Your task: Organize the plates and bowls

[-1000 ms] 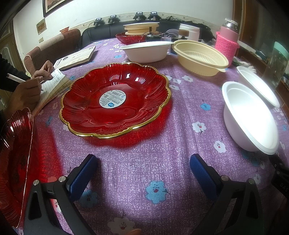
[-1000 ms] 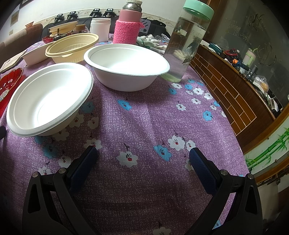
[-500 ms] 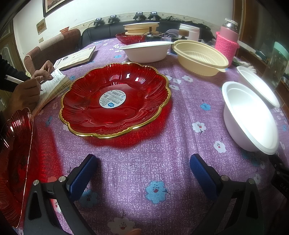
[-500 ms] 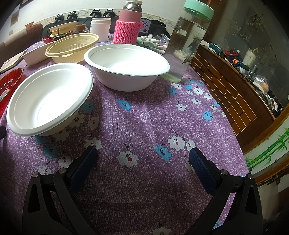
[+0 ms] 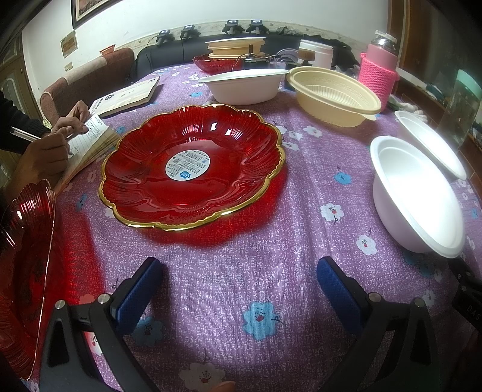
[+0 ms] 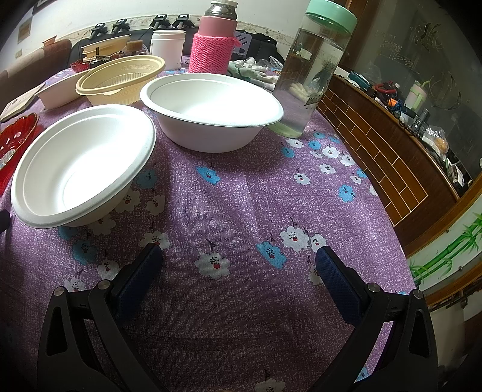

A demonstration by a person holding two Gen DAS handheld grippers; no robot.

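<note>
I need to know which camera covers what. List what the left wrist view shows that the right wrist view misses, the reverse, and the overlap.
Only the left wrist view: the whole big red plate, a second red plate at the left edge, a person's hand writing, and the open left claw.

Only the right wrist view: the clear bottle's green lid, the wooden counter, and the open right claw.

Both: two white bowls, the yellow bowl, the pink bottle.

Light: bright, overhead
Glare: near white bowl [image 5: 415,196] blown out; highlights on red plate [image 5: 192,165]
Edges: fisheye bending, dark corners
Focus: sharp
</note>
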